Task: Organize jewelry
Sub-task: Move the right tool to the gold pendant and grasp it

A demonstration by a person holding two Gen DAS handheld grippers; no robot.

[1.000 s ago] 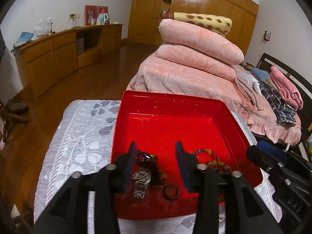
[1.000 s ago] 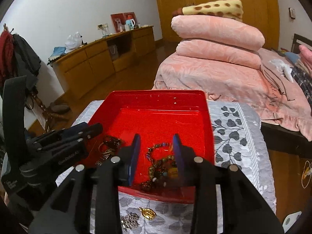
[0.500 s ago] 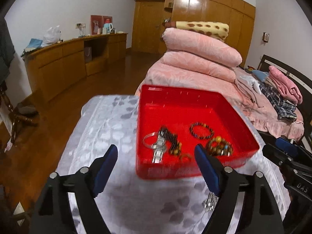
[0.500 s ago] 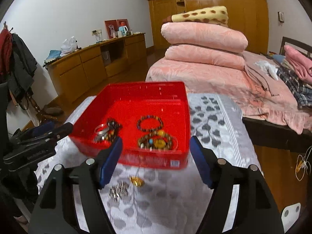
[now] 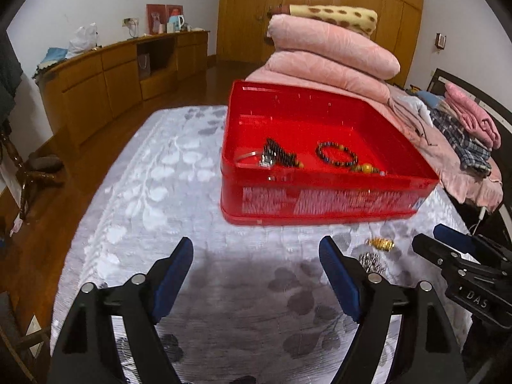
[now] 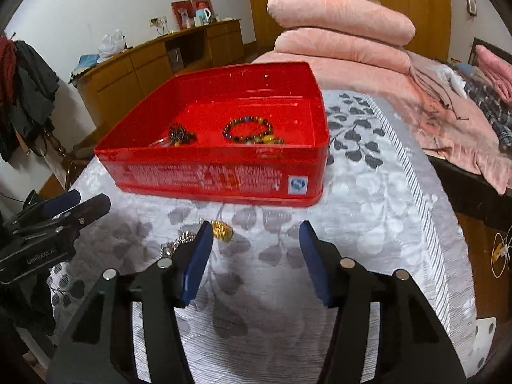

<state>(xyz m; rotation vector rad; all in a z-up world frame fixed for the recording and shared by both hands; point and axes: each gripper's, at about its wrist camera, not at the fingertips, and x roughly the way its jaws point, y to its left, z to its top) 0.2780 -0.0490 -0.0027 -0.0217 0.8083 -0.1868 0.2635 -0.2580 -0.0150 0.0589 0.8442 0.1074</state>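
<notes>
A red plastic box (image 5: 320, 198) (image 6: 208, 179) stands on a grey leaf-patterned cloth. Inside lie a metal watch with dark beads (image 5: 272, 156) (image 6: 179, 134), a bead bracelet (image 5: 336, 153) (image 6: 248, 129) and amber beads (image 5: 366, 169). On the cloth in front of the box lie a gold pendant (image 5: 380, 243) (image 6: 222, 231) and a silver chain piece (image 5: 371, 260) (image 6: 177, 243). My left gripper (image 5: 256, 272) is open and empty, well back from the box. My right gripper (image 6: 254, 256) is open and empty, with the gold pendant just beyond its left finger.
The cloth-covered table (image 5: 160, 192) ends at the right with a striped hem (image 6: 425, 211). A bed with stacked pink quilts (image 5: 329, 51) lies behind. Wooden cabinets (image 5: 105, 73) line the left wall. A wooden floor (image 5: 28, 256) lies to the left.
Both grippers have pulled back from over the red box and opened wide. The pendant and chain on the cloth in front of the box have come into view.
</notes>
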